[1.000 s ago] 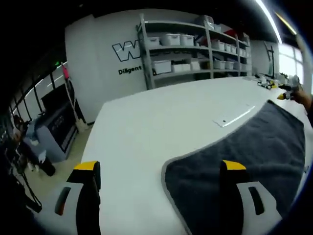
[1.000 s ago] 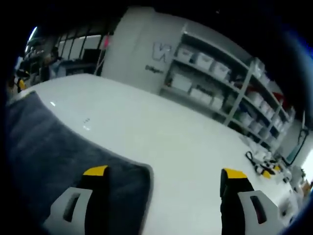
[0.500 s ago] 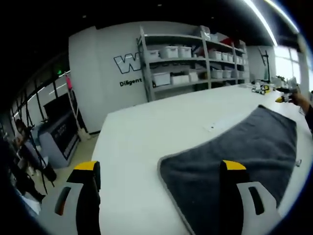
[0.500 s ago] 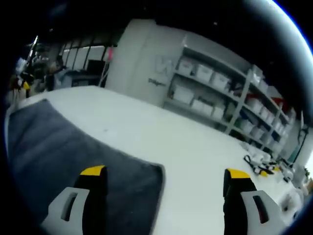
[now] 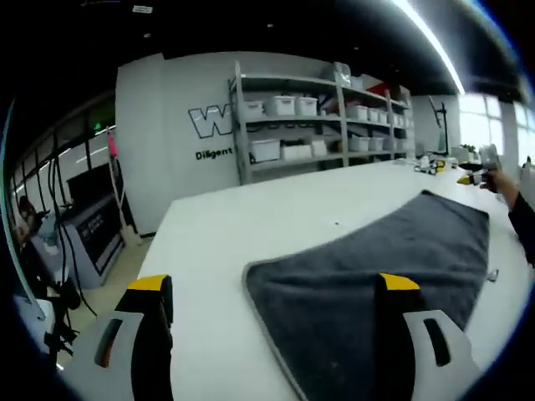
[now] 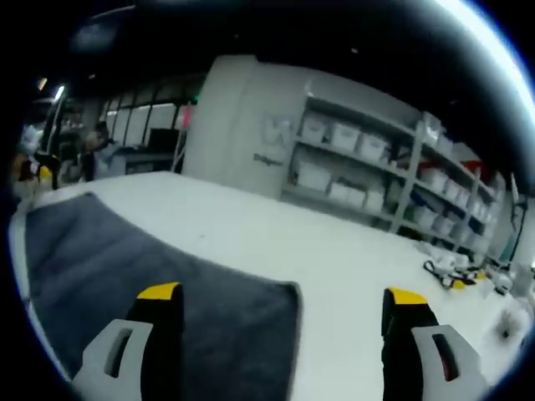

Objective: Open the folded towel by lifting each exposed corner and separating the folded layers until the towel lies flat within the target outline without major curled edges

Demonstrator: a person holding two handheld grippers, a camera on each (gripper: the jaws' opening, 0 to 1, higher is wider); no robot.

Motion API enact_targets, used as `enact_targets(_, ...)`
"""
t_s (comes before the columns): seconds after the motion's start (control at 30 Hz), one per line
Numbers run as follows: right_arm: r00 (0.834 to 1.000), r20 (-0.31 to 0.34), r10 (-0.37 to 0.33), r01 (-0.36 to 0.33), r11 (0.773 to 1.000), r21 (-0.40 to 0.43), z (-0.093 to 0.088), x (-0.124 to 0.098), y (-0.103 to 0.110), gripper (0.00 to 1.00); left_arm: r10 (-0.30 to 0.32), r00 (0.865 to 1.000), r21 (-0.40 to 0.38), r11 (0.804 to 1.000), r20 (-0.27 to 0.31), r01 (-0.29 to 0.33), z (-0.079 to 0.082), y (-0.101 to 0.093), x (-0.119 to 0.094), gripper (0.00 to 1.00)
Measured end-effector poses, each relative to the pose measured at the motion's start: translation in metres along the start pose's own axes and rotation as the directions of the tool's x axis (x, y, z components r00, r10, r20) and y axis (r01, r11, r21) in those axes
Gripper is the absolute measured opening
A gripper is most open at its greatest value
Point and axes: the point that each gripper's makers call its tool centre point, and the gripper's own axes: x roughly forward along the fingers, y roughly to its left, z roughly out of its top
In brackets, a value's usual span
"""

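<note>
White tabletop (image 5: 251, 225) runs wide across the room, with grey shelving (image 5: 309, 117) full of pale bins against the far wall, beside large lettering (image 5: 213, 125).

On that table the dark grey towel (image 5: 376, 267) lies spread open and flat, its pale edging showing along the near side. In the left gripper view, its near corner sits between the two jaws. In the right gripper view, the towel (image 6: 125, 267) stretches away to the left, with its near corner between that gripper's jaws too.

The left gripper (image 5: 272, 288) hangs above the table with its jaws wide apart, holding nothing. The right gripper (image 6: 280, 296) is likewise spread wide and empty.

Compared with a second ago, both cameras have lifted and levelled out. More of the towel and the far wall now shows, and the shelving stands straighter. The towel itself looks unchanged on the table.

At the far right of the left gripper view, the other gripper (image 5: 476, 171) shows beyond the towel's far corner. Small tools (image 6: 451, 276) lie on the table well to the right.
</note>
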Motion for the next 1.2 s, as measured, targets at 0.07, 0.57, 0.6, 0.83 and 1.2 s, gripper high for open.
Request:
enact_targets(0.07,1.0,-0.013,-0.018,0.017,0.999,-0.046,-0.008,-0.005,0.005,0.99,0.006,1.0,0.009,1.0,-0.011,-0.006,-0.009,-0.001,-0.005,0.97)
enact_targets(0.57,1.0,0.008,0.021,-0.021,1.0,-0.014,-0.02,-0.037,0.033,0.98,-0.034,0.999,-0.01,0.999,0.011,0.034,-0.032,-0.026,-0.031,0.94)
enact_targets(0.6,1.0,0.007,0.023,-0.023,1.0,-0.02,-0.02,-0.039,0.036,0.98,-0.032,0.999,-0.002,0.999,0.009,0.032,-0.032,-0.03,-0.033,0.94)
enact_targets(0.83,0.999,0.027,0.048,-0.047,0.999,-0.008,-0.026,-0.062,0.064,0.96,-0.04,0.997,0.012,0.999,0.062,0.039,-0.029,-0.046,-0.051,0.93)
enact_targets(1.2,0.997,0.051,0.05,-0.049,0.998,-0.027,-0.024,-0.077,0.082,0.96,-0.025,0.995,0.016,1.0,0.093,0.023,-0.04,-0.066,-0.062,0.93)
